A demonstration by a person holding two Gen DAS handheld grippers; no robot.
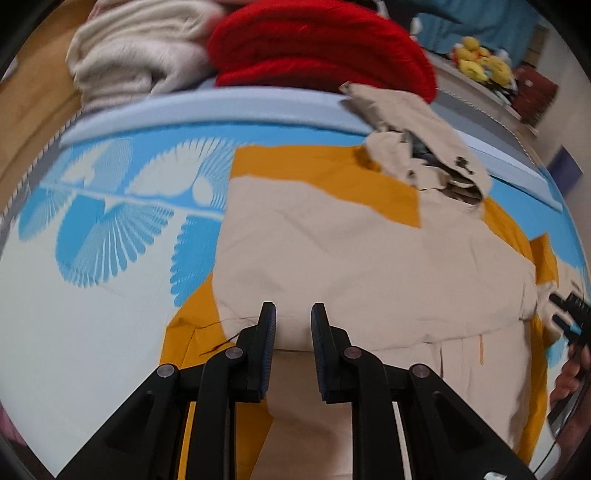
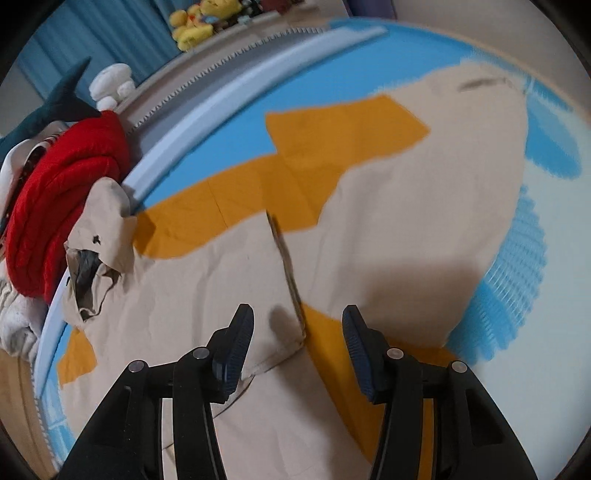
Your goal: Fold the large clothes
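- Jacket (image 1: 369,258): large beige garment with mustard-orange panels, lying spread on the bed (image 1: 55,295), whose cover is blue and white with a fan print. It takes up most of the cover. One panel is already laid over the body of the jacket, which reads as a fold partly made.
- Hood (image 1: 424,147): crumpled at the far end of the jacket, dark lining showing, its tip resting against the red garment. Not yet flattened; I judge it will want tucking in before the final fold.
- Folded panel edge (image 2: 288,280): runs down the middle of the jacket toward the near hem, its corner slightly lifted and casting a shadow.
- Left hand-held gripper (image 1: 293,332): over the jacket's near edge, jaws narrowly apart; beige cloth appears to pass between them, but a pinch cannot be confirmed from this view.
- Right hand-held gripper (image 2: 297,339): above the corner of the folded panel, jaws spread, nothing between the pads. Likely a release, or a reach for a new hold.
- Beyond the jacket's hood end: red garment (image 1: 321,48) and a cream knit (image 1: 140,48), both stacked folded, presumably as finished items.
- Further beyond the jacket, yellow plush toys (image 2: 195,22) on a ledge.
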